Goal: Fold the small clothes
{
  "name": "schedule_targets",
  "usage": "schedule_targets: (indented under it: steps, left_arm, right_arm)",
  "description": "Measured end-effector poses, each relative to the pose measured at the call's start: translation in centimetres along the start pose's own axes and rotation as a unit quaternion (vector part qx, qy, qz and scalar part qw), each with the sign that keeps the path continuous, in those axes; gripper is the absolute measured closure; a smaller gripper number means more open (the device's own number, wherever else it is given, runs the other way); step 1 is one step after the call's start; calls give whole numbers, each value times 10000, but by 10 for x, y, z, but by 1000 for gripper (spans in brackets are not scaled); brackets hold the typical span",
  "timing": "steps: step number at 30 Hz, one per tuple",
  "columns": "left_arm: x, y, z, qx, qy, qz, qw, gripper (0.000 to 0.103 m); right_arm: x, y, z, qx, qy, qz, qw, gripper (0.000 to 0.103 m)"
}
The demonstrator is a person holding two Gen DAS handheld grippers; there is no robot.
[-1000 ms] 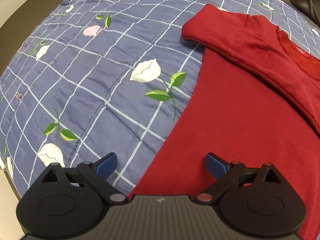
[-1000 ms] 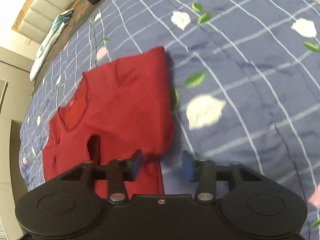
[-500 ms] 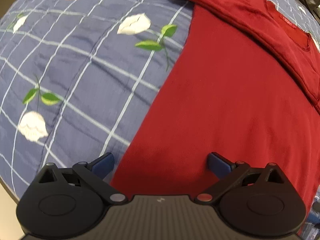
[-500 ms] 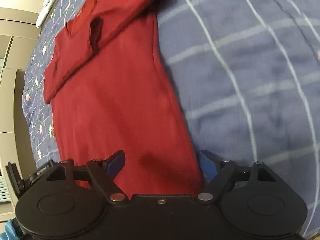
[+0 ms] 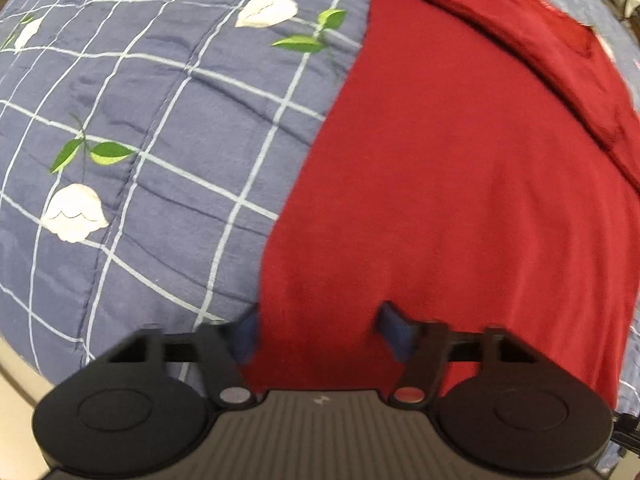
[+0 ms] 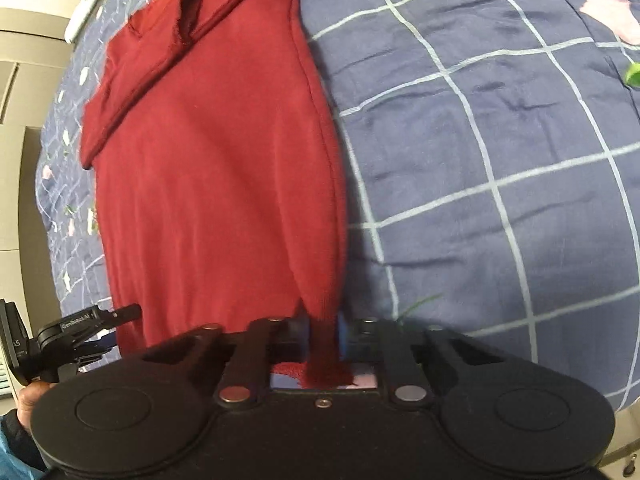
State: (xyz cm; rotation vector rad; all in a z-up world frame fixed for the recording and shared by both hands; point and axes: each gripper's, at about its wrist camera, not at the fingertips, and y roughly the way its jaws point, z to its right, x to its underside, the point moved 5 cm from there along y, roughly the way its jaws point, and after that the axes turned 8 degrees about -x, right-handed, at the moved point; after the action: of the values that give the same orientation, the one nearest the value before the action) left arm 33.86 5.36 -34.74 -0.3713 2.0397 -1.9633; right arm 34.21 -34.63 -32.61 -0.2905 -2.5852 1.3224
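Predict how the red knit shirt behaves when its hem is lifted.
The red knit shirt probably droops: fabric bunches between the shut right gripper. Likely light. It may drag on the quilted blue bedspread, since only one corner is pinched.

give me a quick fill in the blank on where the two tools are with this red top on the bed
1. The right tool is shut on the bottom corner of the ____ top.
2. The left tool has its fingers ____, straddling the top's hem without gripping it.
3. The top lies on a blue quilt with a white grid and ____ printed on it.
4. Both sleeves are folded ____ the body of the top.

Missing words: red; open; flowers; across
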Motion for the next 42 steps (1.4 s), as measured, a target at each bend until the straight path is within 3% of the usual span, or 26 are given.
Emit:
schedule_targets:
  steps: [1,3,15,26,29,31,34,35,36,37,38,40,42]
  left_arm:
    - [0,-4,0,-9,67,24,10000,62]
    - [0,-12,0,3,259,116,9996,94]
    - [27,-63,-8,429,557,702,9951,98]
    - [52,-63,-24,534,702,771,9931,97]
    - [50,-65,-22,493,747,750,9932,97]
    - [49,-67,-17,434,936,805,9914,95]
    - [49,-70,-10,244,1221,858,9885,85]
    - [49,-71,-9,192,1283,875,9877,74]
    - [50,-73,-8,155,1326,908,9869,58]
    - [51,-74,-8,116,1347,948,9863,49]
    - [53,-76,-8,44,1364,1003,9855,37]
    - [55,-78,-9,-62,1418,1084,9839,28]
    - [57,-77,-10,-284,1492,1115,9821,9]
  right_arm:
    - [3,-2,-1,48,-62,60,10000,94]
    - [7,-7,-7,122,-163,177,9996,95]
    - [43,-35,-17,285,-485,684,9961,97]
    - [81,-38,-19,479,-698,935,9920,97]
    - [79,-36,-30,524,-925,1002,9893,94]
    - [79,-35,-41,631,-1207,1013,9855,84]
    - [80,-32,-56,900,-1708,1054,9755,73]
    - [82,-31,-61,992,-1875,1061,9715,69]
    - [84,-30,-66,1113,-2068,1066,9662,60]
    - [88,-29,-70,1245,-2290,1069,9595,49]
    - [90,-27,-73,1330,-2479,1058,9538,45]
    - [99,-21,-79,1507,-2923,994,9391,33]
    - [109,-14,-84,1696,-3346,912,9225,27]
